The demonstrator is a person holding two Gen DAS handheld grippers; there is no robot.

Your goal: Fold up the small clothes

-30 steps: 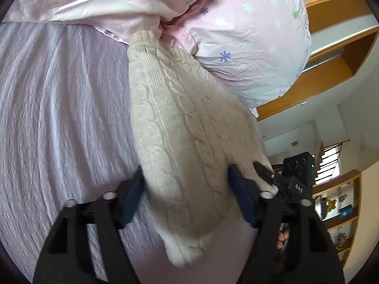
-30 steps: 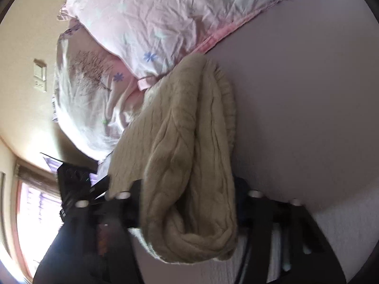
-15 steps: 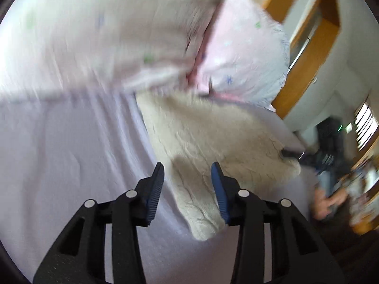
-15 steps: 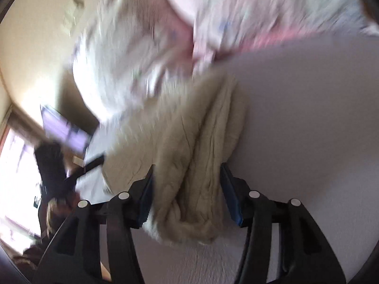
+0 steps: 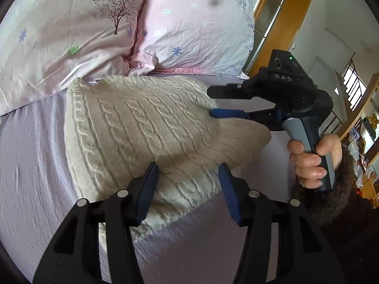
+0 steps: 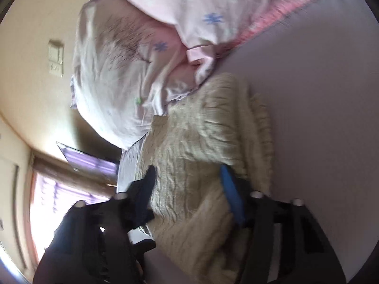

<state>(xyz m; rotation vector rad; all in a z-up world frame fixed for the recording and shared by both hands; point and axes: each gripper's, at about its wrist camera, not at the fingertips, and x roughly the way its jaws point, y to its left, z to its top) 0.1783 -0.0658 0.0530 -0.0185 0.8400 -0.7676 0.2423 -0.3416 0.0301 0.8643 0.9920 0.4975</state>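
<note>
Cream cable-knit sweater (image 6: 203,165) lies folded on the lilac bedsheet (image 6: 319,108), centre of frame. Right gripper (image 6: 187,184), lower centre, stands with jaws spread, one either side of the knit. Pink floral pillows (image 6: 146,54) occupy the upper left, touching the sweater's far end.

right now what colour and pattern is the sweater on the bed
Cream, with a cable-knit pattern; the sweater shows best in the left wrist view.

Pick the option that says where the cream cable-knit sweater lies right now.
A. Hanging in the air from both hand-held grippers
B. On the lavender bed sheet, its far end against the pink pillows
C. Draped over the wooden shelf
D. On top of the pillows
B: the sweater lies flat on the lavender bed sheet, its far end touching the pink pillows.
</note>
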